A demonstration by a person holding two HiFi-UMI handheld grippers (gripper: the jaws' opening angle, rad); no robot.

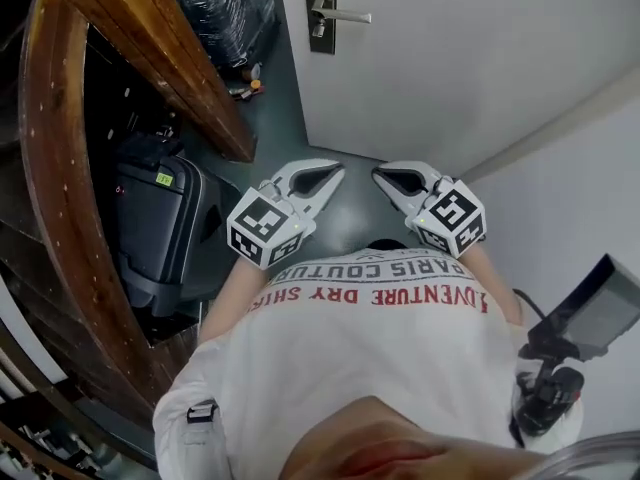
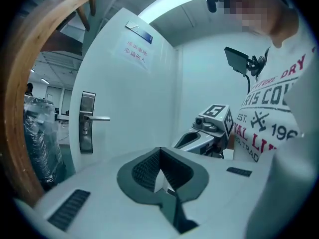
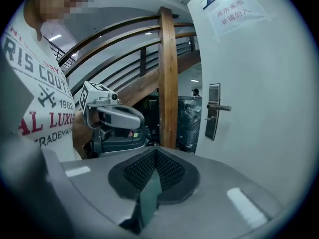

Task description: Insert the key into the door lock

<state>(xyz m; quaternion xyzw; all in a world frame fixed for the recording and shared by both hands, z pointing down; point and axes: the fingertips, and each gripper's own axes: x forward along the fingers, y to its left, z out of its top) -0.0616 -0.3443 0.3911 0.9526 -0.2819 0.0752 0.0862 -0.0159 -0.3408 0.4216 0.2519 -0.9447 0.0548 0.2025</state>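
Note:
The white door (image 1: 480, 58) stands ahead, with a metal lock plate (image 1: 320, 8) and a lever handle (image 1: 345, 15) at the top of the head view. The same lock plate (image 2: 87, 123) shows at the left in the left gripper view, and the lock plate (image 3: 213, 111) shows at the right in the right gripper view. Close to the person's chest, my left gripper (image 1: 335, 174) and right gripper (image 1: 380, 175) are held tip to tip, well short of the door. Both are shut with nothing between the pads. No key shows in any view.
A curved wooden stair rail (image 1: 60, 218) and a wooden post (image 3: 168, 78) stand to the left. A dark suitcase (image 1: 155, 228) and wrapped luggage (image 1: 225, 8) sit beside them. A black screen on a mount (image 1: 585, 318) is at the person's right. A paper notice (image 2: 133, 51) hangs on the door.

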